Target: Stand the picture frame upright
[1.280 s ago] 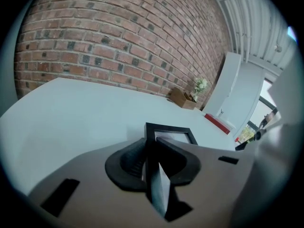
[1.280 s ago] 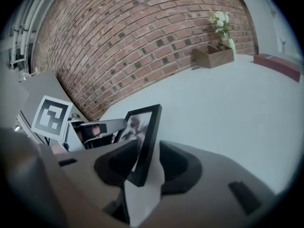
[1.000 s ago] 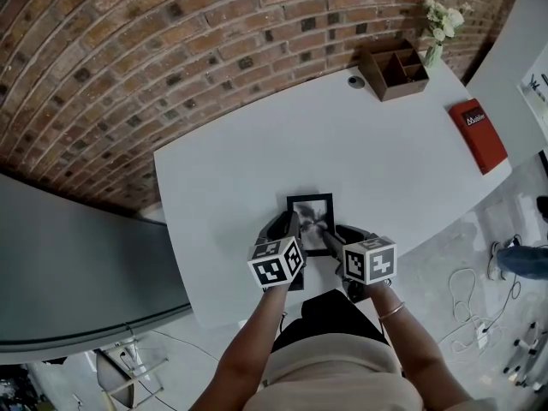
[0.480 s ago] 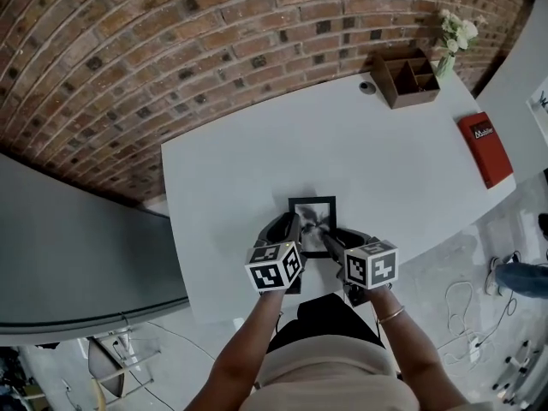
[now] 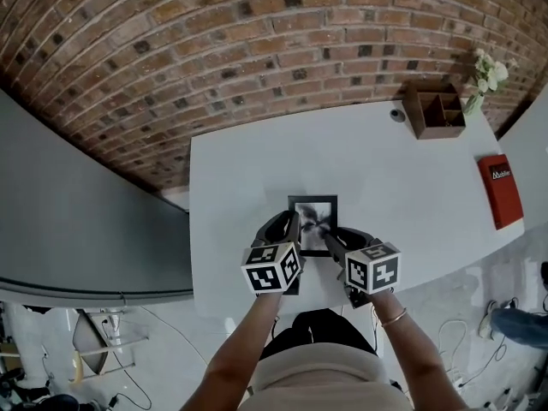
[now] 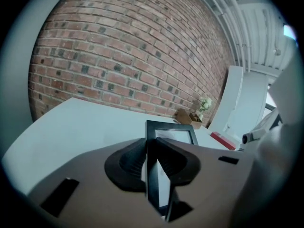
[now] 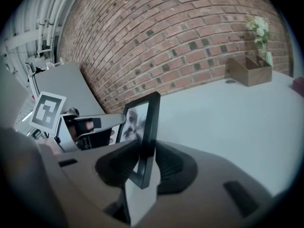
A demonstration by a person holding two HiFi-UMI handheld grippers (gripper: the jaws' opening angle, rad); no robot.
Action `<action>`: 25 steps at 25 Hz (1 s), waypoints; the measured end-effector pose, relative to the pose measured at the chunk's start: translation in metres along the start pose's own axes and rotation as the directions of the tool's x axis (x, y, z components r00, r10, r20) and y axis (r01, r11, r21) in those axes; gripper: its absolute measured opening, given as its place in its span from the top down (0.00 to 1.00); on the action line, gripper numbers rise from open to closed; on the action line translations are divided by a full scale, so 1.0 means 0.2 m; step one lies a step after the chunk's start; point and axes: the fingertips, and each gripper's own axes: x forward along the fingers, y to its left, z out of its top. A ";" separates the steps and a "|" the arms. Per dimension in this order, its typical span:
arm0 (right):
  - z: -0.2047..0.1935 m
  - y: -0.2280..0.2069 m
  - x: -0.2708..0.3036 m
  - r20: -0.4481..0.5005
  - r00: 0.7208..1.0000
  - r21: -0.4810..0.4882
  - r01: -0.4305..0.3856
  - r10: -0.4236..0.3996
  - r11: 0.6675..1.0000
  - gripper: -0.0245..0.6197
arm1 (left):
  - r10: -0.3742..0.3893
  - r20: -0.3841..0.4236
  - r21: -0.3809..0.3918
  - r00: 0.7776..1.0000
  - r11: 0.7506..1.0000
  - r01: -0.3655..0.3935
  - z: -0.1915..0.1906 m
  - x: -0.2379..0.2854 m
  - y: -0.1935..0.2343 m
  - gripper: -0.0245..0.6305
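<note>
Step in hand: tipping-up phase, two-handed grip.

- Picture frame (image 5: 312,218) sits over the tabletop (image 5: 248,161) near its 6 o'clock edge, just ahead of the person. The printed face is tilted towards the head camera and the top edge points to 12 o'clock. In both gripper views it reads as raised on edge rather than lying flat. Whether its lower edge touches the tabletop cannot be told, as the grippers hide it.
- Left hand-held gripper (image 6: 151,163): jaws drawn in to a moderate gap, pads pressed on the frame's 9 o'clock side rail.
- Right hand-held gripper (image 7: 142,161): jaws set wider and just been closing, with the frame's 3 o'clock rail between them and both pads meeting it.
- A pale flap shows under the frame in the right gripper view. It may be the back stand, but this is unconfirmed.
- Wooden organiser (image 5: 437,110) and flowers (image 5: 488,71) are at 2 o'clock and the red box (image 5: 500,191) at 3 o'clock, all well apart from the frame.

Judgement: task partly done, since the frame is up but hand-supported.

Next move calls for seating the lower edge on the tabletop, getting the rear support out behind, leaning the frame slightly back, then releasing one side at a time.

Risk: the frame falls forward if the stand is not deployed.
</note>
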 end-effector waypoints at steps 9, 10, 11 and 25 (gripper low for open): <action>0.24 0.16 0.13 0.014 0.994 -0.115 -0.106 0.108 0.988 0.79 | 0.109 0.123 -0.006 0.986 0.994 -0.109 0.26 -0.11 0.15 0.87; 0.27 0.18 0.15 0.011 0.993 -0.126 -0.117 0.120 0.985 0.79 | 0.122 0.135 -0.005 0.983 0.993 -0.122 0.29 -0.12 0.17 0.87; 0.29 0.20 0.17 0.006 0.991 -0.139 -0.128 0.130 0.982 0.79 | 0.131 0.145 -0.004 0.981 0.991 -0.132 0.32 -0.13 0.19 0.87; 0.63 0.46 0.50 0.028 0.981 -0.225 -0.179 0.190 0.958 0.79 | 0.200 0.239 -0.021 0.950 0.979 -0.201 0.67 -0.17 0.56 0.87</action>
